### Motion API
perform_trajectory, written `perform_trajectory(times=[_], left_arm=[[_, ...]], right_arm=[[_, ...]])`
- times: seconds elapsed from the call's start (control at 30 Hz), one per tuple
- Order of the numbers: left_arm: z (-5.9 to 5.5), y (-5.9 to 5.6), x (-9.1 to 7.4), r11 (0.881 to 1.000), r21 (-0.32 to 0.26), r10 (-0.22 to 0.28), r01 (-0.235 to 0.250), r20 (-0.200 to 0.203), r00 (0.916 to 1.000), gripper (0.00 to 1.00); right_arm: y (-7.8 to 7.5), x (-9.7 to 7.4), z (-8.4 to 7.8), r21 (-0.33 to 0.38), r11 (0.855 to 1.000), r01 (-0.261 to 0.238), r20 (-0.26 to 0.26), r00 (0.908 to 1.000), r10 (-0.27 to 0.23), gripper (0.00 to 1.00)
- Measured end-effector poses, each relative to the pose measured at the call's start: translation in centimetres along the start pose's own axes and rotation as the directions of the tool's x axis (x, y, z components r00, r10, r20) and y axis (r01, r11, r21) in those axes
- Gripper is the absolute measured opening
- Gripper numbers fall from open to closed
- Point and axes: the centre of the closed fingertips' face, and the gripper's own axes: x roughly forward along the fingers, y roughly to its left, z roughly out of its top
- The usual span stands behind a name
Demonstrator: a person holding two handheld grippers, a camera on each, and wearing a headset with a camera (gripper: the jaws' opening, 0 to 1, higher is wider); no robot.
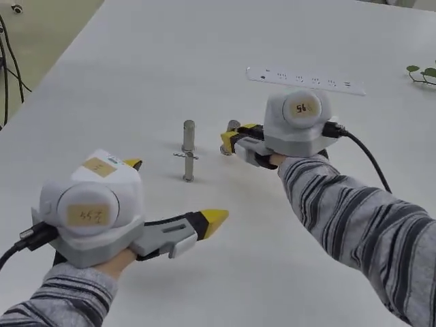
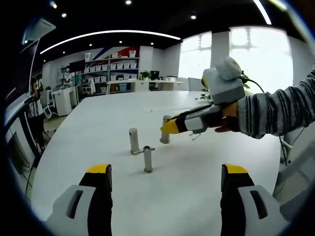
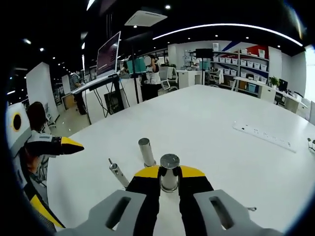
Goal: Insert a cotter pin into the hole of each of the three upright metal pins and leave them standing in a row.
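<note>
Right gripper [image 3: 170, 173] fingers clamp a smooth cylindrical metal pin [image 3: 169, 163] beside the cotter-pinned pin [image 1: 189, 171]. Left gripper [image 2: 167, 170] fingers gape empty near it.

Edge-cropped plant [image 1: 429, 72], third metal pin [image 1: 234, 125] half hidden by right gripper [image 1: 228, 141]

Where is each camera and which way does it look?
Head view: on the person's head, looking down at the table; left gripper, right gripper, striped sleeves show.
Left gripper view: rides the left gripper, faces the pins; its open fingers show.
Right gripper view: rides the right gripper; its fingers clamp one pin.
All share the pins.
</note>
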Motion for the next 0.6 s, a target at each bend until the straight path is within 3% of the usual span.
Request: perform_trajectory(times=[0.13,0.3,0.6], left_arm=[[0.3,0.1,0.0,1.000,-0.002,0.002,-0.002,0.010,0.9999,0.90],[0.3,0.1,0.0,1.000,-0.003,0.003,-0.002,0.012,0.9999,0.90],[0.2,0.0,0.1,1.000,-0.002,-0.005,0.005,0.009,0.9999,0.89]], right_arm=[[0.7,-1.7,-0.6,-0.033,0.999,0.004,0.004,1.0000,-0.004,0.08],[1.6,-3.3,-1.9,-0.020,1.000,-0.002,-0.003,1.0000,0.002,0.08],[2.1,-4.7,-4.7,-0.007,1.000,-0.015,-0.041,0.9990,0.015,0.08]])
